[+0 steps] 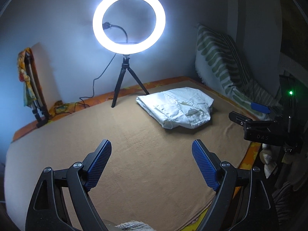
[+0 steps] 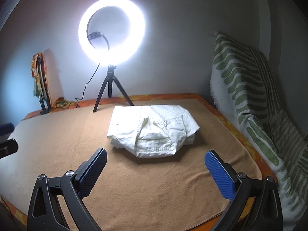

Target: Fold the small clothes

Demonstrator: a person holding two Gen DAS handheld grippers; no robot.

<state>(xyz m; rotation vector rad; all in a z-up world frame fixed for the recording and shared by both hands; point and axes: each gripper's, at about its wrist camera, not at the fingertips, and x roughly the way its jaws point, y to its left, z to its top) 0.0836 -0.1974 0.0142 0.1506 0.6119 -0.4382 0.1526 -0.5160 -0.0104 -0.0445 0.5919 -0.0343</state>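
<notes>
A small white garment [image 1: 176, 106] lies folded into a compact bundle on the tan blanket [image 1: 134, 154]; it also shows in the right wrist view [image 2: 154, 132], straight ahead. My left gripper [image 1: 152, 146] is open and empty, held above the blanket, with the garment ahead and to its right. My right gripper [image 2: 156, 155] is open and empty, just short of the garment's near edge. The right gripper's body [image 1: 259, 129] shows at the right edge of the left wrist view.
A lit ring light on a black tripod [image 1: 129, 21] stands at the far edge of the blanket, its cable trailing left. A green-striped cushion [image 2: 248, 88] leans on the right wall. A folded stand with colourful cloth [image 1: 30, 84] leans at the far left.
</notes>
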